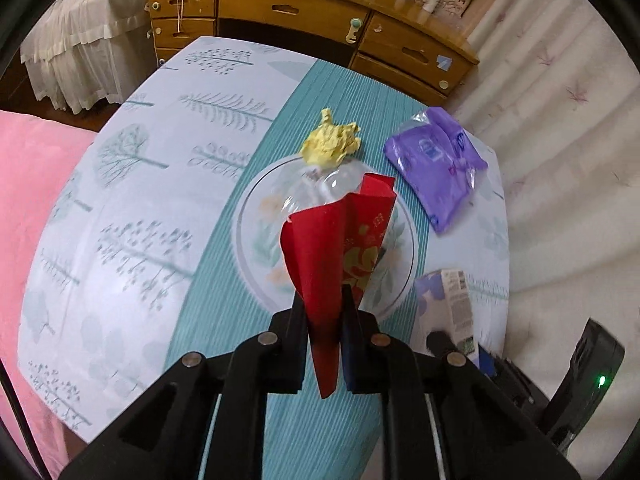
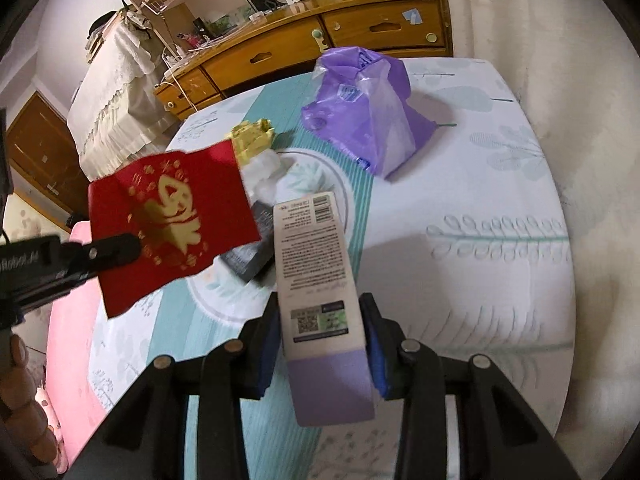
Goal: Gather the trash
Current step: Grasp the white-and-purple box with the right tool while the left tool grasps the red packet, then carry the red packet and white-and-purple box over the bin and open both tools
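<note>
We are looking at a table (image 1: 132, 184) under a smooth pale cloth printed with grey-green trees and a ribbed teal stripe down its middle, and the trash on it is a mix of paper, plastic and card. A clear glass plate (image 1: 256, 240) with a thin rim and faint flower prints sits on the teal stripe; just beyond its far edge lies a crumpled yellow paper wad (image 1: 330, 142), and to the right of that a soft, wrinkled purple plastic bag (image 1: 436, 160), partly see-through, slumped on the cloth. In the right wrist view we also see a white crumpled lump (image 2: 264, 172) and a small dark box (image 2: 252, 256) over the plate, the box partly hidden. Our left gripper (image 1: 325, 320) has its two black fingers pinched tight on a red paper envelope (image 1: 332, 248) with gold print; the thin sheet is creased lengthwise and its long axis runs away from the fingers, up and out above the plate, with a short tail hanging back behind the pads. Our right gripper (image 2: 322, 336) is clamped on a slim rectangular carton (image 2: 316, 264), white with printed text, a barcode and a code square, lilac at the near end; blue pads press its two long sides, and its long axis points forward along the fingers, clear of the table and tipped toward the plate. Behind the table stands a glossy wooden dresser (image 1: 320, 12).
</note>
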`<state>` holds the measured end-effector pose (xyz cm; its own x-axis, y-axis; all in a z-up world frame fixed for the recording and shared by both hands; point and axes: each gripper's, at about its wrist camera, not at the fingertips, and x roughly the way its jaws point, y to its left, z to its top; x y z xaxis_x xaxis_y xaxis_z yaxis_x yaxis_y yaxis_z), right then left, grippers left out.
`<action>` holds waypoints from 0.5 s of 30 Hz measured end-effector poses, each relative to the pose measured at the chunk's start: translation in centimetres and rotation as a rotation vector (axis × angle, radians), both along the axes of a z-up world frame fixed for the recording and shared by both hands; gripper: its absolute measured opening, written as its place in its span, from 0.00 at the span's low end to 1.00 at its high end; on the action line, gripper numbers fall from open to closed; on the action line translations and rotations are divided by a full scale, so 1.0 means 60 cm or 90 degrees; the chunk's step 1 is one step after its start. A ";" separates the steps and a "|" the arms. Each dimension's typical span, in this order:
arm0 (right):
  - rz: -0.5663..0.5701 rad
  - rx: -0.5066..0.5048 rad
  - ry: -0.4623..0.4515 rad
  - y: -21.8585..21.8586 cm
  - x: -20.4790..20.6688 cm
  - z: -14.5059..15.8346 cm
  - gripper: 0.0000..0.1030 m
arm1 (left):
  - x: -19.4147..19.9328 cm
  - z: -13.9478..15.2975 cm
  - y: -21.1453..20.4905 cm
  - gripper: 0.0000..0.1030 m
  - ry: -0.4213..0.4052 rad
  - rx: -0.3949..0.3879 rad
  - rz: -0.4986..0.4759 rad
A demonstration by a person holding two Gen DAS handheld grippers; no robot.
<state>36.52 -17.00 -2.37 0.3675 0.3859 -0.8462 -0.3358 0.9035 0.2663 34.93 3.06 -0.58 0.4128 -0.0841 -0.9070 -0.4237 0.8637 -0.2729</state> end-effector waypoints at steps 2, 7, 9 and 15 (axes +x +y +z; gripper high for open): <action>-0.007 0.003 -0.002 0.003 -0.025 0.008 0.37 | -0.034 0.008 0.008 0.11 -0.005 -0.002 -0.009; -0.024 -0.006 -0.020 0.017 -0.099 0.034 0.37 | -0.120 0.035 0.030 0.11 -0.026 0.011 -0.045; -0.035 -0.011 -0.030 0.023 -0.134 0.046 0.37 | -0.159 0.049 0.039 0.11 -0.038 0.015 -0.067; -0.084 -0.019 -0.067 0.042 -0.258 0.088 0.36 | -0.274 0.084 0.073 0.11 -0.075 0.009 -0.129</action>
<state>21.04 -14.46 2.89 0.5006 0.3039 -0.8106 -0.2383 0.9486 0.2084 18.48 7.44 4.47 0.4925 -0.1632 -0.8549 -0.2072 0.9320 -0.2973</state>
